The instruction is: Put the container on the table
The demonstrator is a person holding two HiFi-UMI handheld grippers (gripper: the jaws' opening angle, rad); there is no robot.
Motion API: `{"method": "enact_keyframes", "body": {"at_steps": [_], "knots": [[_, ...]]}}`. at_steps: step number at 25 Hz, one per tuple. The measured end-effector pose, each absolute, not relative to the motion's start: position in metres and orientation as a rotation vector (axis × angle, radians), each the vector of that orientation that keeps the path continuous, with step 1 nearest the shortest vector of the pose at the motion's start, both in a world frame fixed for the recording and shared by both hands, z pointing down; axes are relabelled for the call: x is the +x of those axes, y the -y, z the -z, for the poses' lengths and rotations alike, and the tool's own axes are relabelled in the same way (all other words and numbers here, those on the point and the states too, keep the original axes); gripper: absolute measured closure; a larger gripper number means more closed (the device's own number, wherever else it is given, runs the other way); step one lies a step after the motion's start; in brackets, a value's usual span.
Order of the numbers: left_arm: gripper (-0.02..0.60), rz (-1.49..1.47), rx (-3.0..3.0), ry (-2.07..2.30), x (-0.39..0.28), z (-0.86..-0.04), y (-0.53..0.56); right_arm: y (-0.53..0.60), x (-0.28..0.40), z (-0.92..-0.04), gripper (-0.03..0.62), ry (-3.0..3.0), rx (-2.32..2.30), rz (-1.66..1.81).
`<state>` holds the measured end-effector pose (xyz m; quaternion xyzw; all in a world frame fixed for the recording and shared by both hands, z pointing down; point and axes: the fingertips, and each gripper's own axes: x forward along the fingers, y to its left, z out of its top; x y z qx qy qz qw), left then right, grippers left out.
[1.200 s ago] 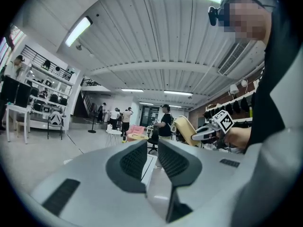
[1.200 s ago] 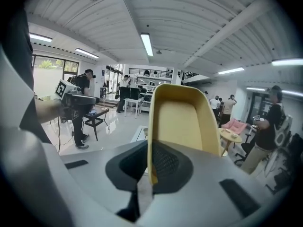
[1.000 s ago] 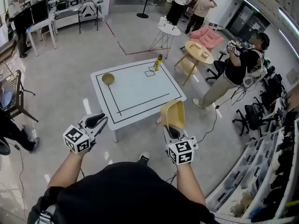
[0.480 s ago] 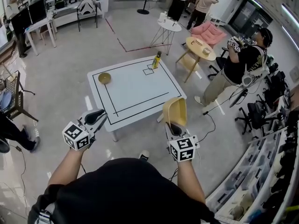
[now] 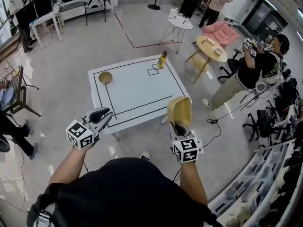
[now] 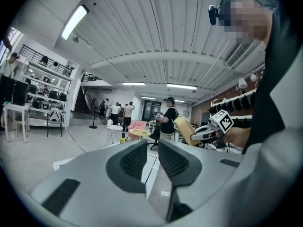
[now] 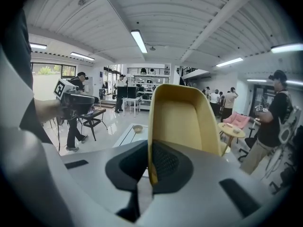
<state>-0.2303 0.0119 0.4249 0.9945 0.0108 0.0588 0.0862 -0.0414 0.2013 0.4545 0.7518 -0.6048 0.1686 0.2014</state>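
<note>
A tan plastic container (image 5: 179,110) hangs upright by its near wall in my right gripper (image 5: 177,126), which is shut on it, just off the near right corner of the white table (image 5: 142,96). In the right gripper view the container (image 7: 182,117) rises from between the pads, its wall pinched at the gripper (image 7: 150,151). My left gripper (image 5: 100,114) hovers off the table's near left corner. Its jaws (image 6: 152,145) stand almost together and hold nothing. From the left gripper view the container (image 6: 183,129) shows to the right.
A black line frame is marked on the table, with a small tan bowl (image 5: 105,77) at its far left and a yellow bottle (image 5: 162,59) by a small square at the far edge. A person (image 5: 246,77) stands at right; round side tables and chairs lie beyond.
The table has drawn slightly nearer and shifted in the head view. Both grippers keep the same pose, and the container stays in the right one.
</note>
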Motion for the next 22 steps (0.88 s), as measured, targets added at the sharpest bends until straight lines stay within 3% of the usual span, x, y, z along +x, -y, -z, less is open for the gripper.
{"method": "enact_keyframes", "body": {"at_steps": [22], "knots": [[0.505,-0.221,2.969,0.098,-0.146,-0.422,-0.032,-0.190,0.051,-0.467,0.586,1.835,1.990,-0.481]]}}
